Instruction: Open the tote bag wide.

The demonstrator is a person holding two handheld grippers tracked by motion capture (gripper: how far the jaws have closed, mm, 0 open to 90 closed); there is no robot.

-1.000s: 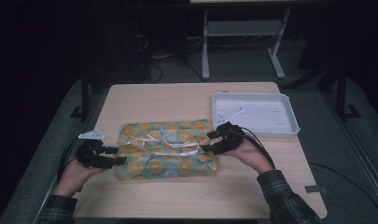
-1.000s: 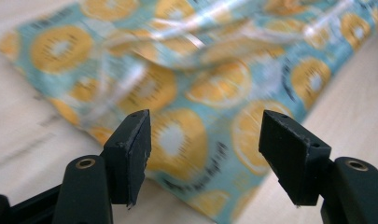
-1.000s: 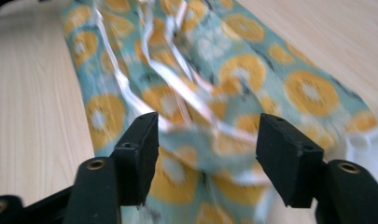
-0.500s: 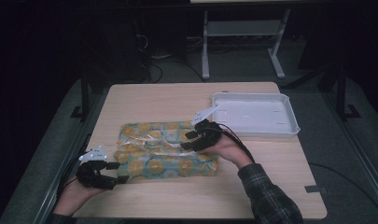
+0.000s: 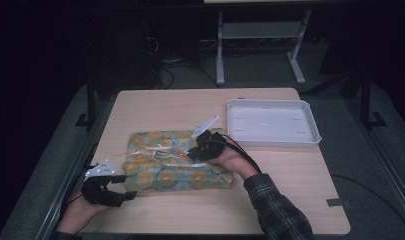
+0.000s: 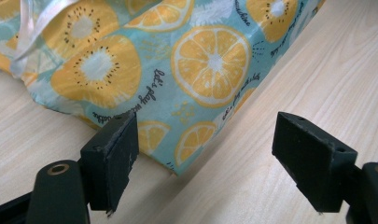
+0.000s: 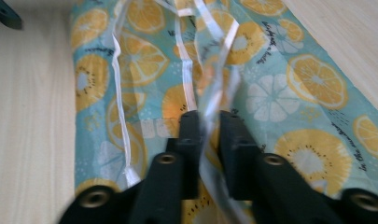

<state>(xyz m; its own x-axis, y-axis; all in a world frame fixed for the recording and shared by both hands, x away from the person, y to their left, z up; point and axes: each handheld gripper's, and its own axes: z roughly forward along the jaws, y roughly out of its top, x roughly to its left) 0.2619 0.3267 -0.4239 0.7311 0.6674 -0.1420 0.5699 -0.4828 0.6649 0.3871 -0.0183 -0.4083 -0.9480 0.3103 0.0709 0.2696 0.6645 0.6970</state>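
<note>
A flat box (image 5: 175, 162) wrapped in teal paper with orange and kiwi slices lies mid-table, loose white ribbon (image 5: 157, 149) across its top. My right gripper (image 5: 192, 152) rests on the box's top right part. In the right gripper view its jaws (image 7: 210, 126) have just been closing and pinch a strand of the ribbon (image 7: 186, 70). My left gripper (image 5: 126, 186) sits on the table at the box's near left corner. Its jaws (image 6: 210, 149) have just been opening and stand wide, the box corner (image 6: 177, 56) ahead of them, untouched.
A white shallow tray (image 5: 270, 122) stands at the table's right rear. The wooden table (image 5: 180, 105) has bare room behind and in front of the box. Beyond it lie a dark floor, cables and a metal stand (image 5: 260, 40).
My right gripper slid left from the box's right end onto its top and closed on ribbon. My left gripper drew back off the box's left end toward the near left corner, opening wider.
</note>
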